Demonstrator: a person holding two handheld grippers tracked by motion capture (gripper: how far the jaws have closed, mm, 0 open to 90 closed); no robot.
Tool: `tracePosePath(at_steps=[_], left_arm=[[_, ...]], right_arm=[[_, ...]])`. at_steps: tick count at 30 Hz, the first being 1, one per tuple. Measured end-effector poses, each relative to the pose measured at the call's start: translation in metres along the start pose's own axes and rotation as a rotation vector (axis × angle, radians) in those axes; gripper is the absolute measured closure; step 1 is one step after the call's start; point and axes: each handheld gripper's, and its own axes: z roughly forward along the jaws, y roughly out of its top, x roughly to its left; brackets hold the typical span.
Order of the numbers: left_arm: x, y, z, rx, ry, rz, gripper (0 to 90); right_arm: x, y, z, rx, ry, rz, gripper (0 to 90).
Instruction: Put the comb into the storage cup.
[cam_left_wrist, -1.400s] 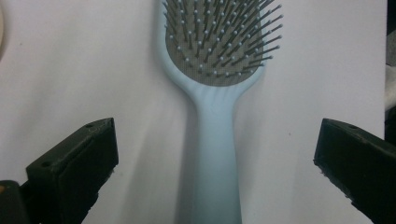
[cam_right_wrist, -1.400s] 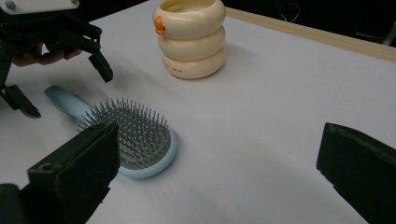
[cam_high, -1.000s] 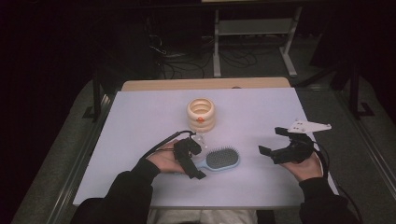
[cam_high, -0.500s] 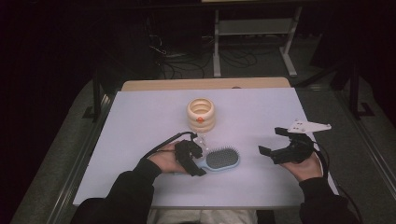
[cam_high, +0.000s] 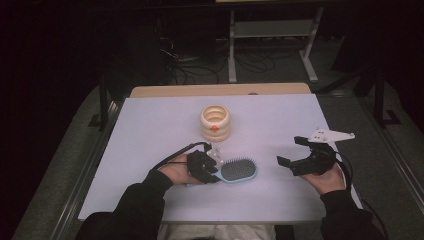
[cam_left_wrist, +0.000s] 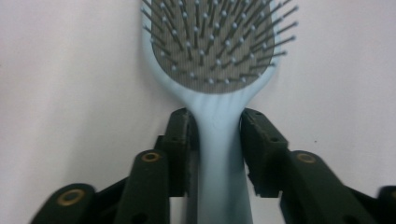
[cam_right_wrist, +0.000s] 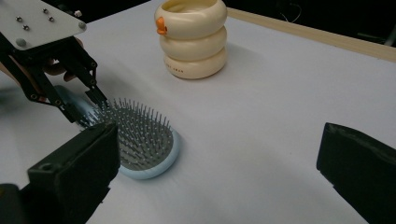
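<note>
Brush (cam_left_wrist: 217, 65) is lain flat on the table (cam_high: 150, 130), handle pinched by the left gripper (cam_left_wrist: 217, 135), long axis running straight ahead of it; the right gripper (cam_high: 300, 152), spread, is held well apart.

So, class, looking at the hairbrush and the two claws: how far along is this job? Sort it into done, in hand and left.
Done: the left claw has reached the light blue hairbrush, its jaws either side of the handle. In hand: closing that grip; the brush lies bristles up on the white table. Left: lifting or moving it, perhaps toward the cream ringed container, though that is a guess. The right claw is open, holding nothing.
</note>
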Motion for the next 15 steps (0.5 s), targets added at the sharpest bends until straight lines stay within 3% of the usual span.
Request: tracePosePath(at_steps=[6,15], left_arm=[[-0.003,0.001,-0.0001,0.007,0.024,0.033,69.7],[-0.0009,0.0005,-0.0003,0.002,0.02,0.025,69.8]], right_arm=[[-0.0002,0.0,-0.0002,-0.001,-0.001,0.0,0.0],[-0.0002,0.0,-0.0001,0.0,-0.001,0.0,0.0]])
